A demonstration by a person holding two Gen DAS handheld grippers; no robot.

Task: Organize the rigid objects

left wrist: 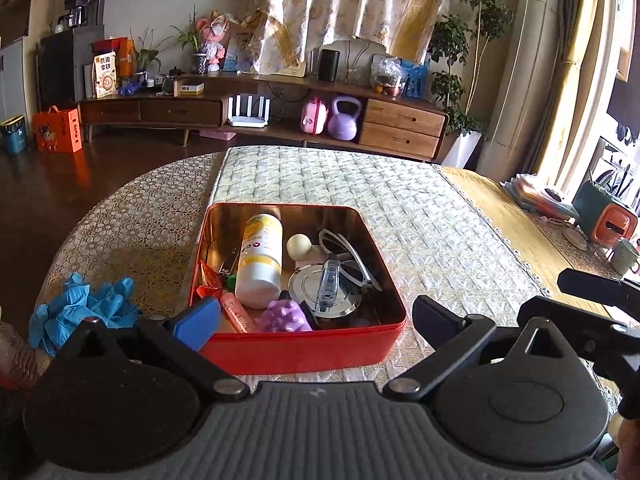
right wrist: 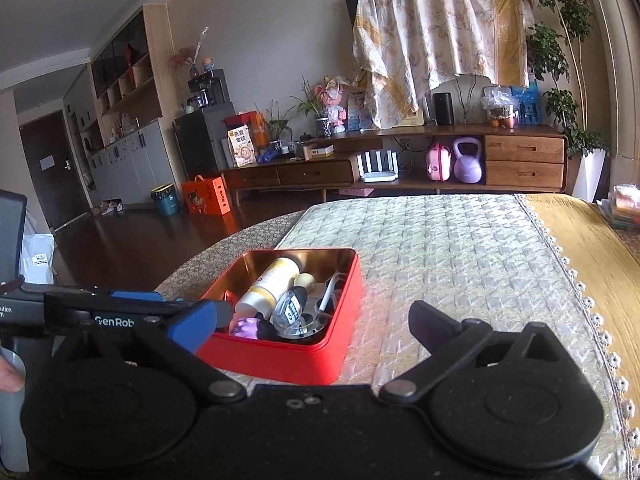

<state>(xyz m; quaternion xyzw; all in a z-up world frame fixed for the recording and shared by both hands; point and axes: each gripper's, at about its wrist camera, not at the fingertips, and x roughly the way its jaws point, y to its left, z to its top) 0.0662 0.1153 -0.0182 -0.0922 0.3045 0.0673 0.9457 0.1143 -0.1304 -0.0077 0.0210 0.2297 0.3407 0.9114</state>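
Note:
A red tin box (left wrist: 304,350) (right wrist: 340,280) stands on the quilted table cover. Inside lie a white and yellow bottle (left wrist: 260,256) (right wrist: 272,284), a cream ball (left wrist: 299,245), white glasses (left wrist: 352,252), a round silver lid (left wrist: 304,286), a clear plastic piece (left wrist: 330,284) (right wrist: 290,308), a purple knobbly toy (left wrist: 285,317) (right wrist: 246,327) and a pink tube (left wrist: 238,312). My left gripper (left wrist: 316,318) stands open just before the box's near wall, nothing between its fingers. My right gripper (right wrist: 314,322) is open too, near the box's near right corner, and holds nothing.
Crumpled blue gloves (left wrist: 84,306) lie left of the box. A green and orange container (left wrist: 606,216) and a cup (left wrist: 624,256) stand at the far right on the yellow cloth (right wrist: 592,240). The left gripper's body (right wrist: 100,312) shows at the right wrist view's left edge.

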